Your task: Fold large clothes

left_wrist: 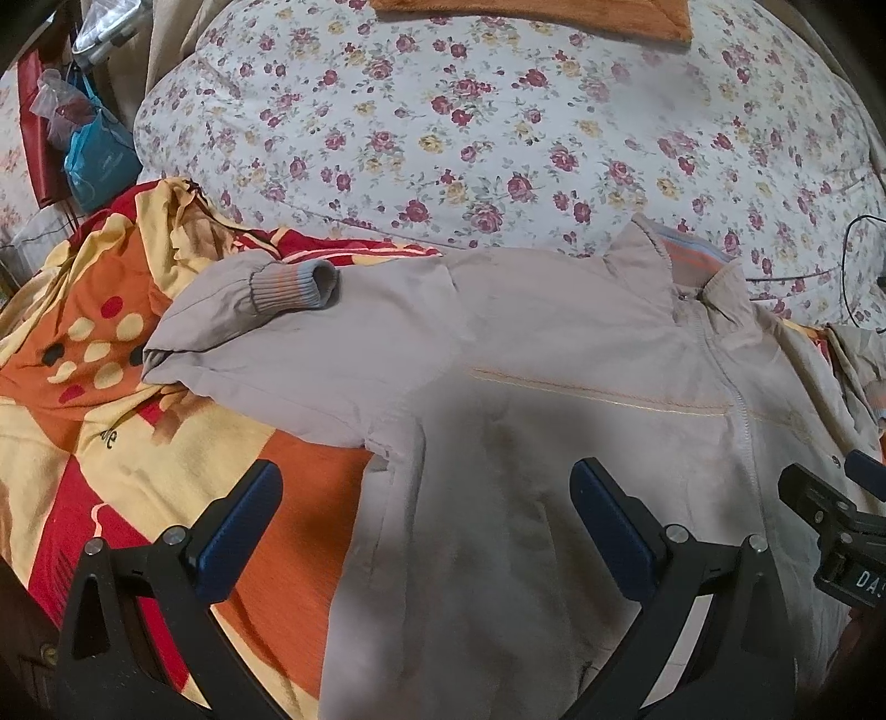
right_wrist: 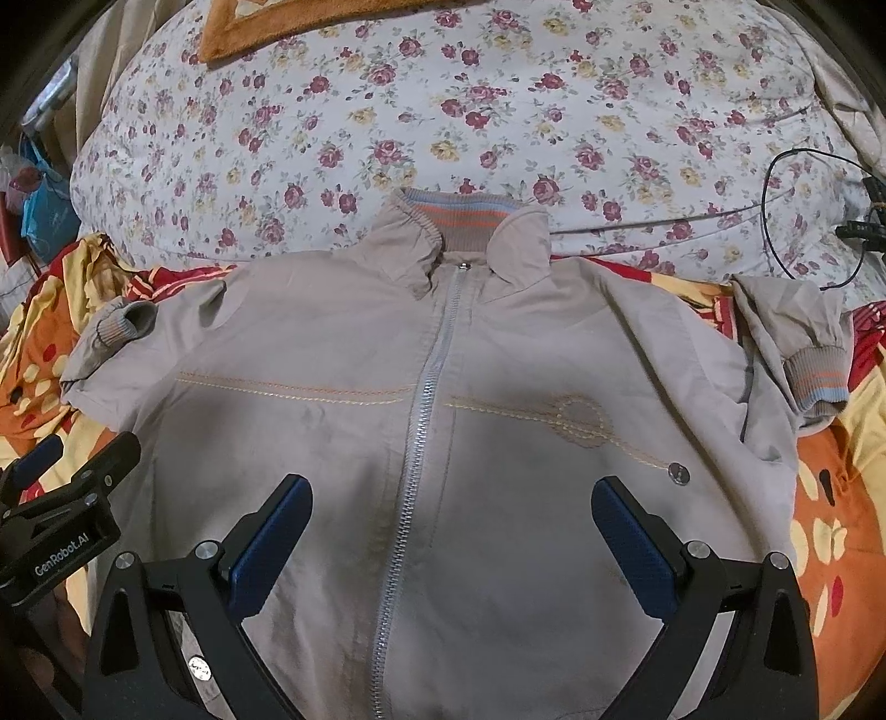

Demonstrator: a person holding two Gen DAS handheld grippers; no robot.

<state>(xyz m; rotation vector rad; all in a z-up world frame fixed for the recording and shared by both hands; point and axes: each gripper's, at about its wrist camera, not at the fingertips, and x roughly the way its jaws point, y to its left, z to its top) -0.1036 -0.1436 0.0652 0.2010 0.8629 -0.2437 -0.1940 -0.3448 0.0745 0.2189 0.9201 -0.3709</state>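
Observation:
A beige zip-up jacket (right_wrist: pixel 343 354) lies face up and spread flat on the bed, collar toward the far side, zipper closed. It also fills the left wrist view (left_wrist: pixel 554 360). Its left sleeve (left_wrist: pixel 249 310) is folded in with the ribbed cuff on top; its right sleeve (right_wrist: pixel 797 343) is bunched at the right edge. My left gripper (left_wrist: pixel 426 487) is open and empty, above the jacket's left side seam. My right gripper (right_wrist: pixel 451 498) is open and empty, above the jacket's lower front, astride the zipper. Each gripper shows at the edge of the other's view.
The jacket lies on an orange, red and yellow patterned blanket (left_wrist: pixel 111 387). A floral duvet (right_wrist: pixel 443 111) is heaped behind it, with an orange towel (left_wrist: pixel 531 16) on top. A black cable (right_wrist: pixel 775 221) lies at the right. Bags (left_wrist: pixel 94 144) hang beside the bed at left.

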